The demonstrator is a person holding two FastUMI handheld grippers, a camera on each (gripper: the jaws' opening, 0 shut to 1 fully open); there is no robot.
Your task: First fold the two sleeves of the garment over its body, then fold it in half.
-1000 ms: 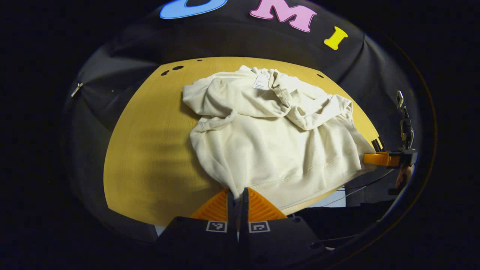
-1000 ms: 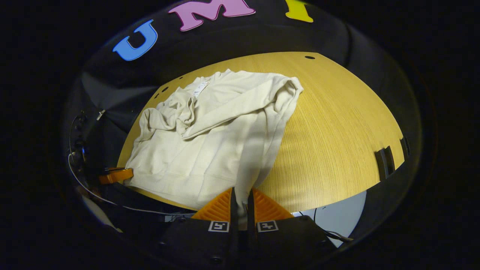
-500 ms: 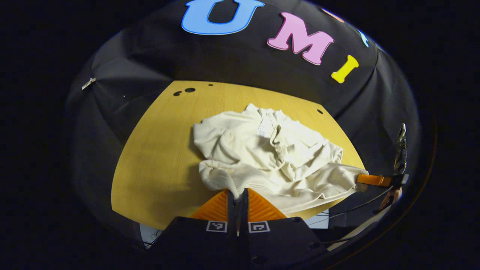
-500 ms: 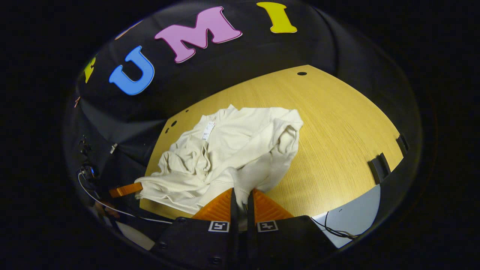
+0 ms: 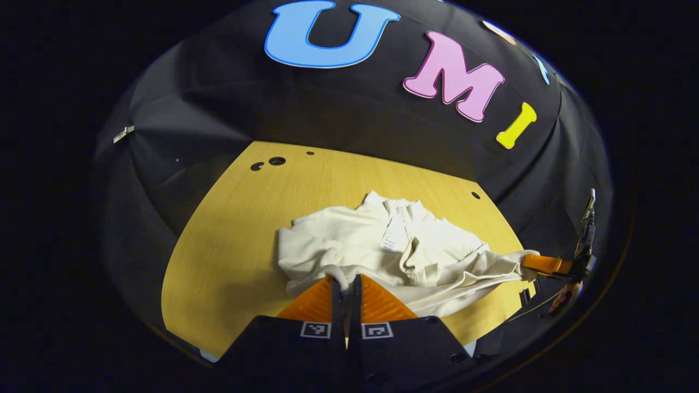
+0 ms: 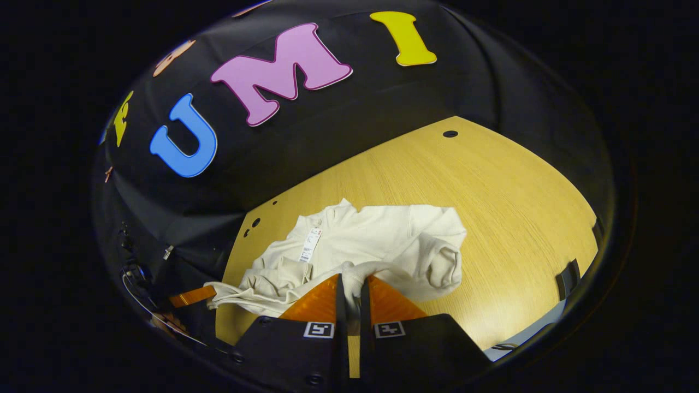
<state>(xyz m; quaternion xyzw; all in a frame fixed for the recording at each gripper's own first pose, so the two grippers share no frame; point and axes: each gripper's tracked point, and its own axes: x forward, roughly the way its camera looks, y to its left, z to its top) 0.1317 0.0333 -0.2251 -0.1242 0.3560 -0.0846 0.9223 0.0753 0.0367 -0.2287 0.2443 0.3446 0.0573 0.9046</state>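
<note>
Cream garment [image 5: 349, 245] hem now lifted farther over its body.

Both grippers look the same: the left gripper [image 5: 346, 284] and right gripper [image 6: 349, 284] each have ribbed wedge-shaped fingers on a chunky black body. Each finger base has a small square black-and-white marker. A thin cable [image 6: 143, 303] trails off the far gripper in the right gripper view.

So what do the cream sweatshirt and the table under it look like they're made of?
Sweatshirt: looks like thick, matte cotton-type fleece; it bunches in soft, rounded folds and has a ribbed-looking cuff. The exact fibre can't be told.
Table: yellowish wood-look top with fine straight grain lines and a smooth, low sheen, possibly laminate or veneer.
</note>
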